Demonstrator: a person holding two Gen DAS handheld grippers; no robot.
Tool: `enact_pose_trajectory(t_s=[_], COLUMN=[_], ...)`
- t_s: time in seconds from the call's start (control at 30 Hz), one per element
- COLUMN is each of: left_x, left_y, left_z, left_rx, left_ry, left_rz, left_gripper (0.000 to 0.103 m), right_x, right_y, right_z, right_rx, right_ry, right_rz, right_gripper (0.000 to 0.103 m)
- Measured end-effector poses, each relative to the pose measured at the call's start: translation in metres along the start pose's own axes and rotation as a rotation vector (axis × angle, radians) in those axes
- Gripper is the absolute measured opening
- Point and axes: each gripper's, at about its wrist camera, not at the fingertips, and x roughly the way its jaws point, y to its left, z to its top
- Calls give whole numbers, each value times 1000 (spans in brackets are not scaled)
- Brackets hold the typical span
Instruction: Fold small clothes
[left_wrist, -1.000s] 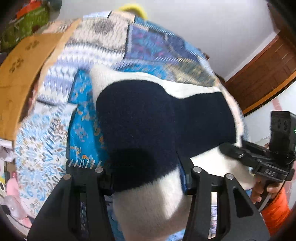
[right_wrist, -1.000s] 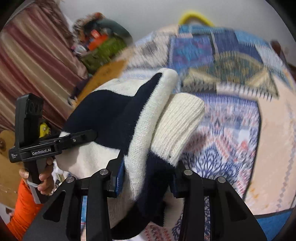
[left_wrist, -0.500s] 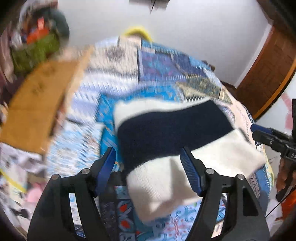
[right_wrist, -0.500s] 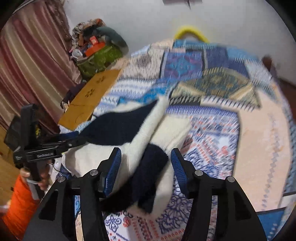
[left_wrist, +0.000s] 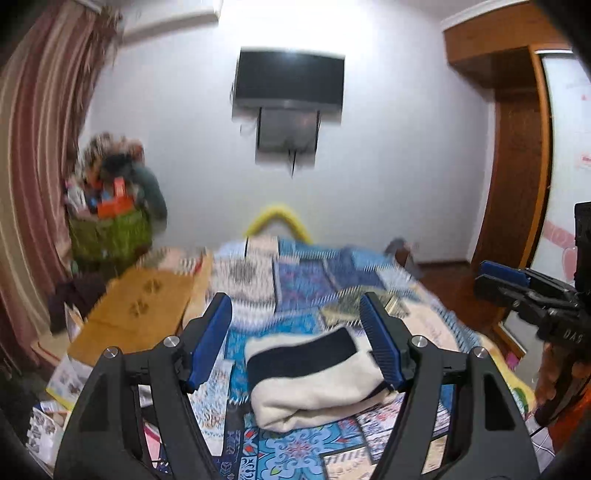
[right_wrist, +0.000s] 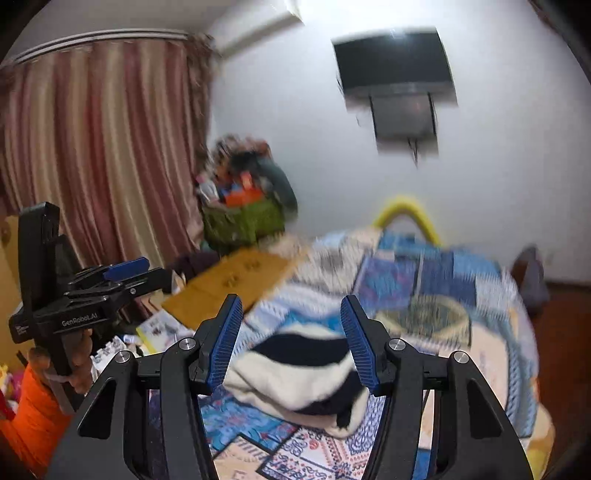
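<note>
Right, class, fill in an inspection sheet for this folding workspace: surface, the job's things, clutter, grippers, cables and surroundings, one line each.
Surface: bed under a patchwork quilt, blue and cream patterns, blurred by camera motion.
Job's things: one cream and navy knitted garment, folded into a bundle, lying on the quilt and held by neither gripper.
Clutter: brown cardboard sheet at the bed's edge; green basket heaped with items; papers on the floor.
Grippers: left gripper open, empty, above the garment; right gripper open, empty.
Cables: short leads hang below the wall television.
Surroundings: striped curtain, white wall, wooden door frame, yellow hoop behind the bed.
</note>
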Motion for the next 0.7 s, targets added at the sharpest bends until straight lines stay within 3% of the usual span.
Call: enact_pose_trajectory(t_s=[0.23,0.3,0.37,0.57,0.7], left_x=[-65,-73,-78,-88,-96], left_y=[-28,-33,-36,-44,-45], left_z=[-7,-12,-16,-23,-23], left_rx=[37,55,57,60,48], left_ry=[-160,-183,-192,-213,-226], left_rz=[73,88,84,67,51], left_gripper=[74,82,89,99,100], right_x=[-47,-52,-56,-64,-68], right_y=[40,43,46,54,52], right_z=[-7,-12,-16,-20,-20], right_rx=[-51,-45,-40,-63,-47], right_ry=[-150,-170,-186,-215,-221], right_rz=[-29,-46,-69,-145,-159], right_gripper=[54,63,80,103,103])
